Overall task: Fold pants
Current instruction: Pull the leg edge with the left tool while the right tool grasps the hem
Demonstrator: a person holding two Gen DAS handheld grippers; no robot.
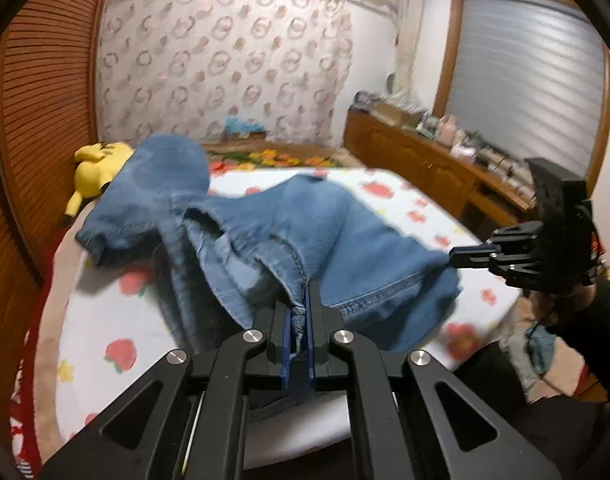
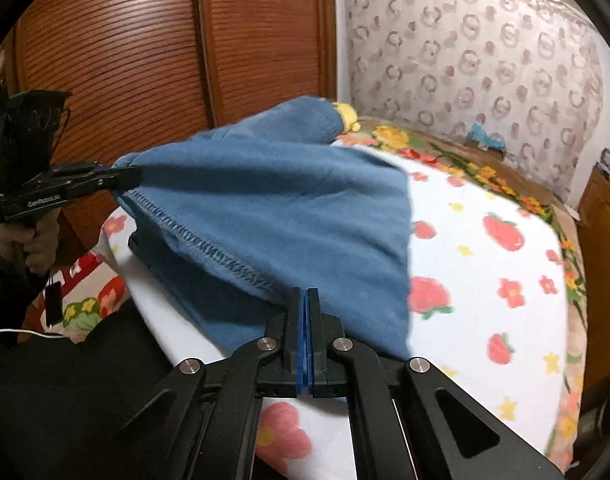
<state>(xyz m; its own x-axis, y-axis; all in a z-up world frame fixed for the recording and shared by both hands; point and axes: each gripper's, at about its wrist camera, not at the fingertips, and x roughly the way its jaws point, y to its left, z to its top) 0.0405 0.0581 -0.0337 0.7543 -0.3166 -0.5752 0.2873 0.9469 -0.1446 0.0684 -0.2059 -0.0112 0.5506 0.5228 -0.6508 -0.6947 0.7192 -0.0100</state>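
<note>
Denim blue fills the middle of both views: the pants (image 1: 305, 240) lie partly lifted off a bed (image 1: 405, 200) covered in white cloth with red strawberries and flowers. Going left to right in the left wrist view, brown louvred doors (image 1: 37, 120) fill the left edge, a yellow plush toy (image 1: 97, 168) sits at the upper left of the bed, then the bunched far end of the pants, then the stitched hem running down into the left gripper (image 1: 299, 320) at bottom centre. Its fingers are pinched narrow on a fold of that denim edge. Further right, the right gripper (image 1: 465, 258) reaches in from the frame's right edge, its tips closed on the other corner of the same edge.

In the right wrist view the order flips: the left gripper (image 2: 117, 178) comes in from the left edge, held by a hand (image 2: 25, 240) below it, and the overlocked seam slopes down to the right gripper (image 2: 307, 300) at bottom centre, whose fingers stand nearly together with the cloth edge pinched at their tips.

So the held edge spans between the two grippers, while the garment's long axis trails away toward the frame's top. Both grippers tilt downward, and neither is clearly nearer the far end. My guess is that the next move carries this edge forward over the rest
</note>
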